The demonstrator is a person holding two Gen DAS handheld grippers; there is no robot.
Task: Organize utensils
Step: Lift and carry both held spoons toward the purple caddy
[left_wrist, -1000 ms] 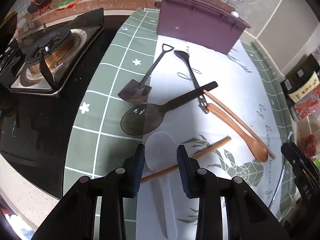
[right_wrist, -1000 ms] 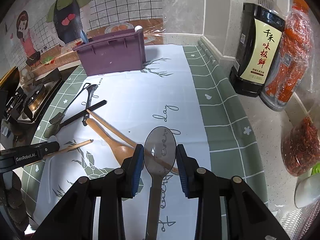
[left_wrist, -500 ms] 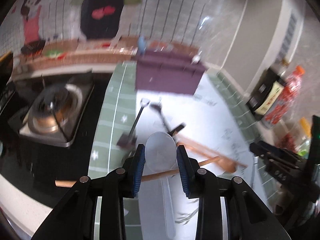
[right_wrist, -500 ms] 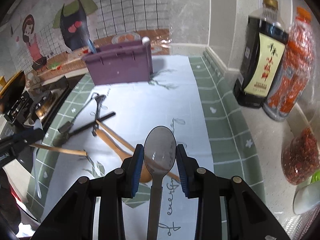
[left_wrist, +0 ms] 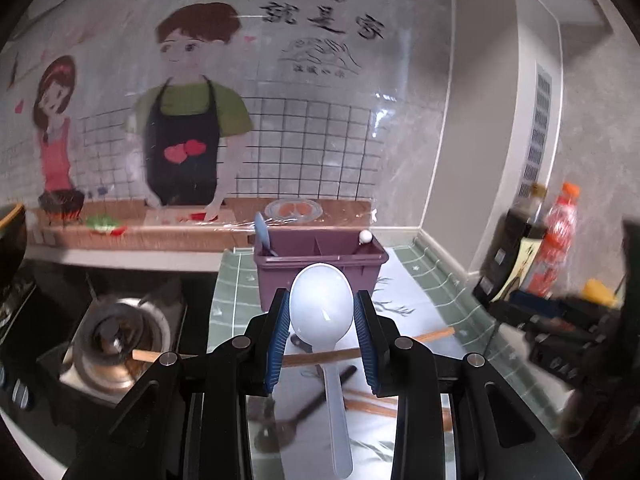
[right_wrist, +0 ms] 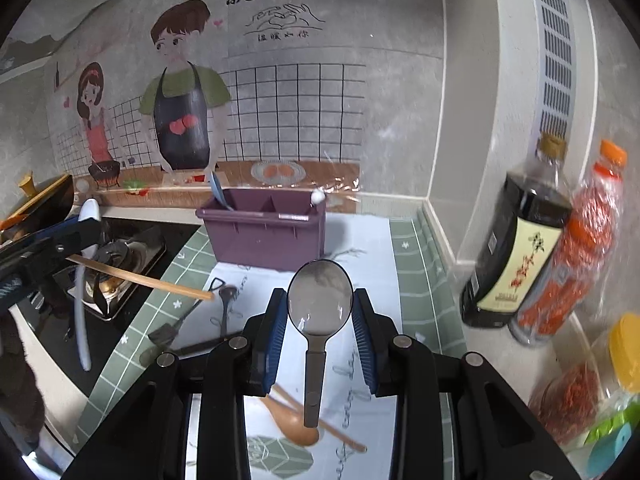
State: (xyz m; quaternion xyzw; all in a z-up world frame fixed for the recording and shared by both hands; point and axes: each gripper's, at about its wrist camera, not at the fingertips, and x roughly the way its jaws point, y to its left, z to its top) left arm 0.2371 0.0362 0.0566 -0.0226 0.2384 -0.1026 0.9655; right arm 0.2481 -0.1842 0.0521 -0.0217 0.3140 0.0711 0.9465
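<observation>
Lifted off the mat, both grippers' jaws clamp spoons, white spoon and grey spoon, bowls forward.

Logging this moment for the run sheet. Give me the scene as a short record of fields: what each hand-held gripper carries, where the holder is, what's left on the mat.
left hand-held gripper: shut on white plastic spoon, bowl up, with one wooden chopstick crosswise
right hand-held gripper: shut on smoky translucent spoon, bowl up
purple utensil holder: upright at far end of mat, ahead of both grippers; blue utensil in its left compartment
left on mat: wooden spoon, black shovel spoon, other dark utensils
right side: soy sauce bottle
</observation>
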